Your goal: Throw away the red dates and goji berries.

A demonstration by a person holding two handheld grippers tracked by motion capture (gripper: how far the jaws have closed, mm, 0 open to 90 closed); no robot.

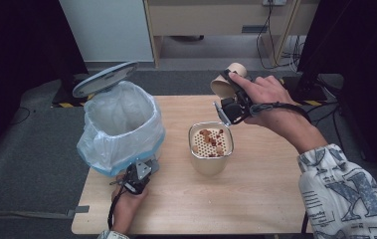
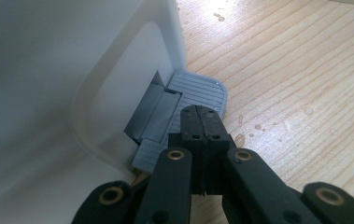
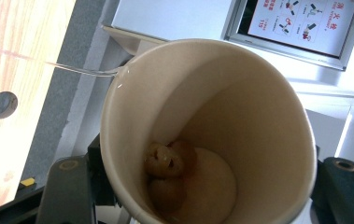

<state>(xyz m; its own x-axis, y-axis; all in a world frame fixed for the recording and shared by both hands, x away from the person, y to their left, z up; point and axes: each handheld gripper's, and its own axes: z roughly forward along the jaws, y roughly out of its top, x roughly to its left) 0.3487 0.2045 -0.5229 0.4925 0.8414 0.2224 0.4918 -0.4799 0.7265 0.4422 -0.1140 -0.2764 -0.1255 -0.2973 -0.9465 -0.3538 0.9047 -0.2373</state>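
The right tool [image 1: 230, 94] clamps a tan paper cup [image 1: 227, 79], tipped above the square metal container with a perforated strainer insert [image 1: 211, 147] on the wooden tabletop [image 1: 255, 199]. The left tool [image 2: 201, 116], jaws fully closed and empty, presses the grey ribbed pedal [image 2: 198, 91] of the white plastic-lined bin [image 1: 121, 124].

bin [image 1: 121, 124] crowds left, strainer pot [image 1: 211, 148] mid-table

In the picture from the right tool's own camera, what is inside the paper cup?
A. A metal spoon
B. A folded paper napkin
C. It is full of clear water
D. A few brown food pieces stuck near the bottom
D: the right gripper view looks into the paper cup, and a few brown food pieces sit near its bottom; no water, napkin or spoon is seen there.
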